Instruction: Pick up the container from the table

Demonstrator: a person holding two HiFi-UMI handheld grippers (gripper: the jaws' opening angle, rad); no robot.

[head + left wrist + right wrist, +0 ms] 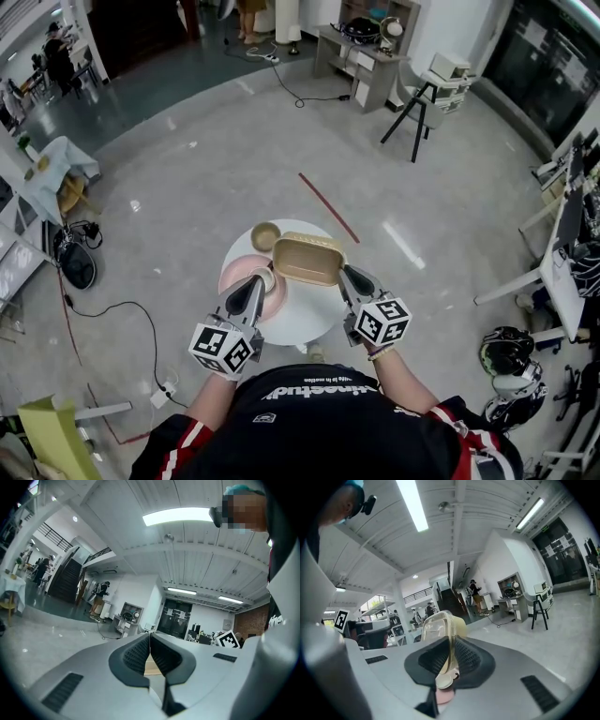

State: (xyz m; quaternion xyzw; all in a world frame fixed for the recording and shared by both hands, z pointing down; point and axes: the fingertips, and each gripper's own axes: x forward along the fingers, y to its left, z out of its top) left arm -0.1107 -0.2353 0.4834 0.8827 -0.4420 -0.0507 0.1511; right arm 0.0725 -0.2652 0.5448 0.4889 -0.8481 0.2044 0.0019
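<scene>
A tan rectangular container (307,260) with a clear rim hangs above the round white table (302,322). My right gripper (344,273) is shut on its right wall. In the right gripper view the container (440,626) stands on edge between the dark pads (465,656), at my right gripper (451,657). My left gripper (253,286) hovers over the table's left side, above a pink plate (234,275). In the left gripper view my left gripper (150,641) has its jaws together with nothing held.
A small tan bowl (265,235) sits at the back of the table and a cream cup (265,278) rests on the pink plate. A red strip (329,207) lies on the floor beyond. Cables (131,309) run at left; helmets (506,361) lie at right.
</scene>
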